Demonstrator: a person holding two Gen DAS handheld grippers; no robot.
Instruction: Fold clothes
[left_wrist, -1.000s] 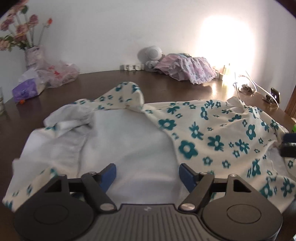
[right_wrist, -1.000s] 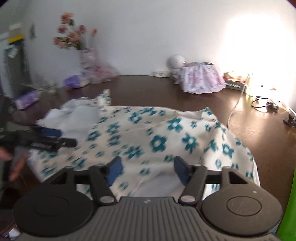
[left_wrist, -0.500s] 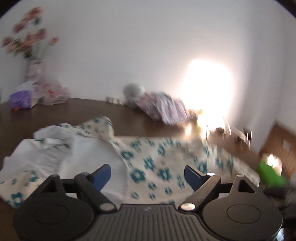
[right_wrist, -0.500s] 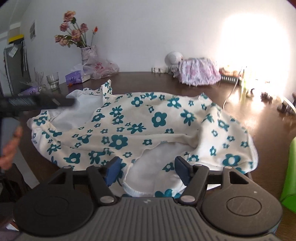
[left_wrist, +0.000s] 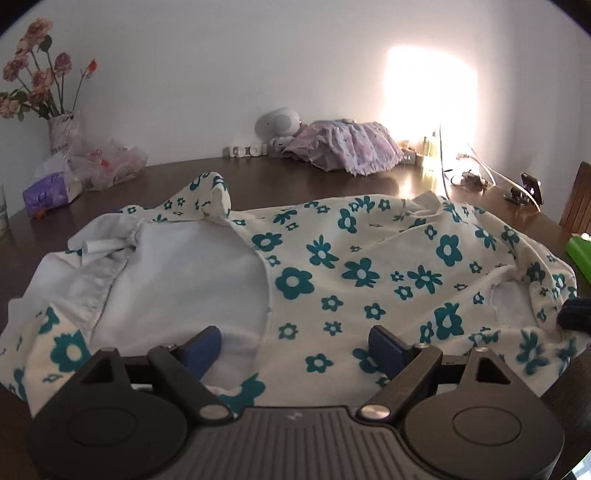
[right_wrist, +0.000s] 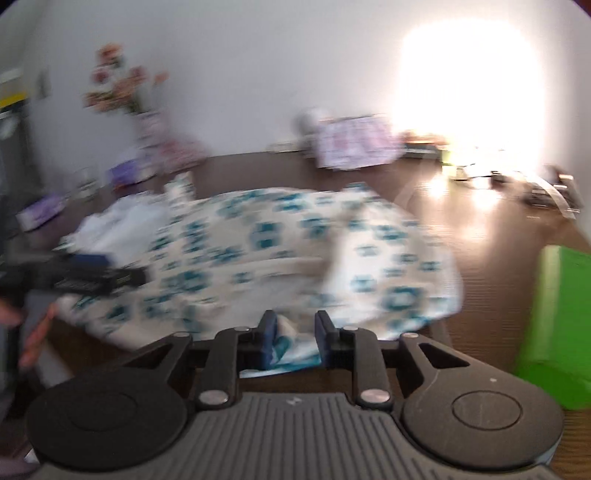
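A cream garment with teal flowers (left_wrist: 362, 273) lies spread on the dark wooden table (left_wrist: 258, 184), its white inside showing on the left. My left gripper (left_wrist: 295, 339) hangs open just above the near edge, its blue pads wide apart with nothing pinched. In the blurred right wrist view, my right gripper (right_wrist: 294, 334) has its jaws closing on a bunch of the garment's (right_wrist: 280, 243) near hem, which fills the gap between the pads. The left gripper (right_wrist: 92, 275) shows at that view's left. The right gripper's tip (left_wrist: 574, 317) peeks in at the left view's right edge.
Along the back stand a flower vase (left_wrist: 62, 133), a plastic bag (left_wrist: 107, 166), a purple tissue pack (left_wrist: 48, 194), a white speaker (left_wrist: 279, 122) and a pink cloth pile (left_wrist: 347, 149). Cables and a phone stand (left_wrist: 528, 188) lie at the right. A green object (right_wrist: 557, 314) sits near the right gripper.
The right jaws have narrowed from wide apart onto the garment's hem, and that view is now blurred. The left gripper has shifted over the garment with slightly wider jaws.
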